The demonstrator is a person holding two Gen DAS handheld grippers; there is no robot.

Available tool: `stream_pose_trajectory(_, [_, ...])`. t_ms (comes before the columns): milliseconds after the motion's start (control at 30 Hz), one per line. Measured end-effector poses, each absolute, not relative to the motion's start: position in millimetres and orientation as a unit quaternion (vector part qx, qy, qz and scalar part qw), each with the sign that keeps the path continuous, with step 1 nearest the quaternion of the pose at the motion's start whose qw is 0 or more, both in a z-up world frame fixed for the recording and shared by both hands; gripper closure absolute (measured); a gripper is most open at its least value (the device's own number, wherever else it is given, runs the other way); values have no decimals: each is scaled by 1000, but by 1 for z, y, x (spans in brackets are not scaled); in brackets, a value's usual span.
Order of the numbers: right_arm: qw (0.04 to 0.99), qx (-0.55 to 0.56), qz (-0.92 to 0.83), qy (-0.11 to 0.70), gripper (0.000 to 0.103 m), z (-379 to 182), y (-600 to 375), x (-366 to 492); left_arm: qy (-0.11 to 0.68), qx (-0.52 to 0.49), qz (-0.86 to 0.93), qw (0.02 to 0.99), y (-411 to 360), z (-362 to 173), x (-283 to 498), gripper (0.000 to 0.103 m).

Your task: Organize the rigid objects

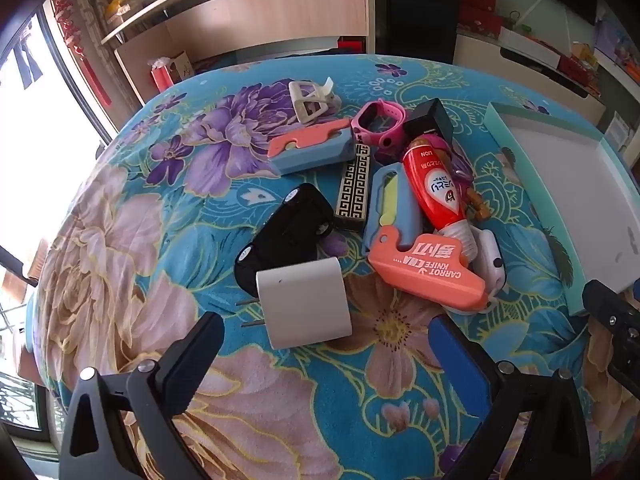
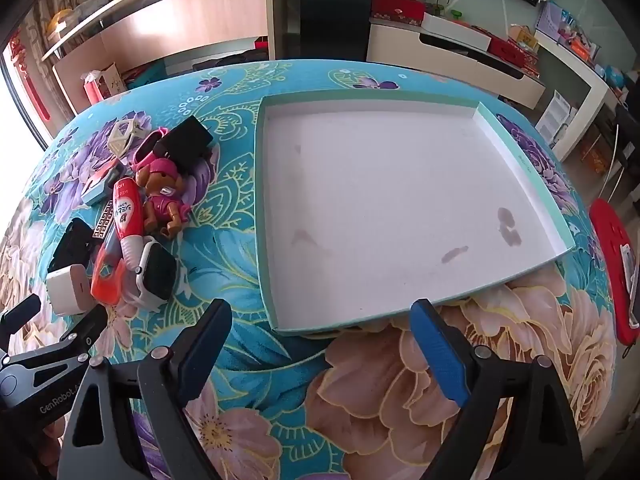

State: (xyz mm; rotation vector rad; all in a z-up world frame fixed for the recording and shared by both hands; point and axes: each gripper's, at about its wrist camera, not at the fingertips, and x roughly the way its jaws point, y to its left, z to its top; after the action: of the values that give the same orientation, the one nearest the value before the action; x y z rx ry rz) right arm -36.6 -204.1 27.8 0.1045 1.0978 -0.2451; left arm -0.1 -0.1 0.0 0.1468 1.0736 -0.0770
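Observation:
A pile of small objects lies on the flowered cloth. Nearest my open left gripper [image 1: 328, 344] is a white charger block [image 1: 304, 304], just beyond the fingertips. Behind it are a black toy car [image 1: 288, 236], an orange carrot knife [image 1: 428, 272], a red tube [image 1: 434, 184], a pink watch [image 1: 378, 124] and a black adapter [image 1: 428, 120]. My open right gripper [image 2: 320, 328] hovers at the near edge of the shallow white tray [image 2: 272, 208], which holds nothing. The pile shows left of the tray in the right wrist view, with a pink toy dog [image 2: 164, 196].
A blue-and-pink box [image 1: 312, 148], a patterned bar [image 1: 354, 192], a white clip [image 1: 310, 100] and a white smartwatch [image 2: 156, 272] also lie in the pile. A red pouch [image 2: 616, 272] lies at the table's right edge. Cabinets stand behind the table.

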Motion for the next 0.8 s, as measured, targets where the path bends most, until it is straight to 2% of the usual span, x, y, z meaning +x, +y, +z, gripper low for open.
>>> stream_pose_trajectory(800, [839, 64, -142, 522, 12, 24, -219, -39, 509, 62, -38, 858, 0, 2, 2, 0])
